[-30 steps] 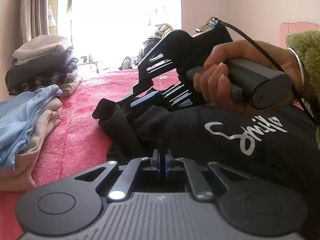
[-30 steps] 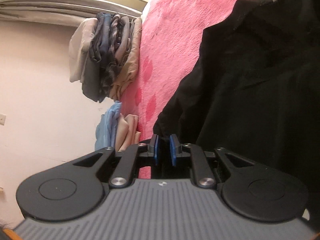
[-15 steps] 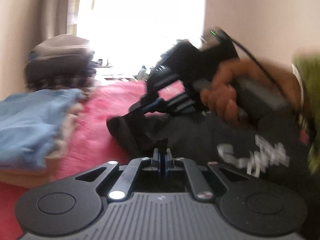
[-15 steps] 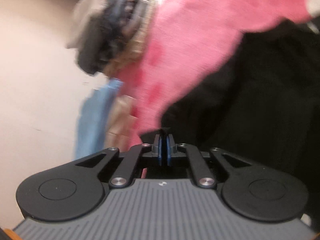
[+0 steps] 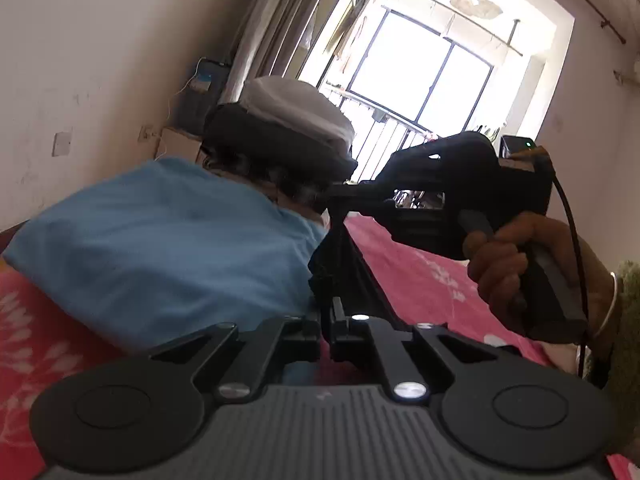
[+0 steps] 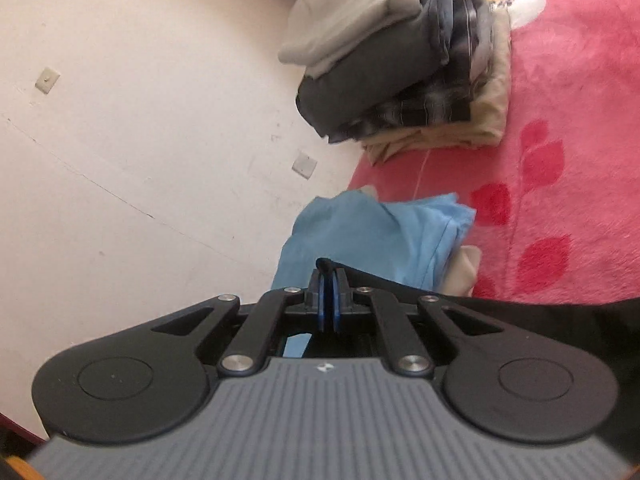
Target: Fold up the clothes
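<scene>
Both grippers are clamped on the black garment (image 5: 340, 256), which hangs stretched between them above the pink blanket (image 5: 424, 280). The left gripper (image 5: 329, 320) has its jaws pressed together with a strip of black cloth pinched between them. The right gripper (image 6: 329, 300) is also closed — a folded edge of the same cloth pokes up from between its blue pads (image 6: 318, 300), and the rest trails off to the right of its body. From the left wrist camera the right gripper (image 5: 340, 191), held in the person's right hand (image 5: 504, 276), pulls the cloth taut. Beyond the garment on the blanket lies a folded light blue piece (image 6: 380, 236), and behind that, against the wall (image 6: 140, 120), a taller stack of folded clothes (image 6: 400, 56) — grey, dark, plaid and beige.
</scene>
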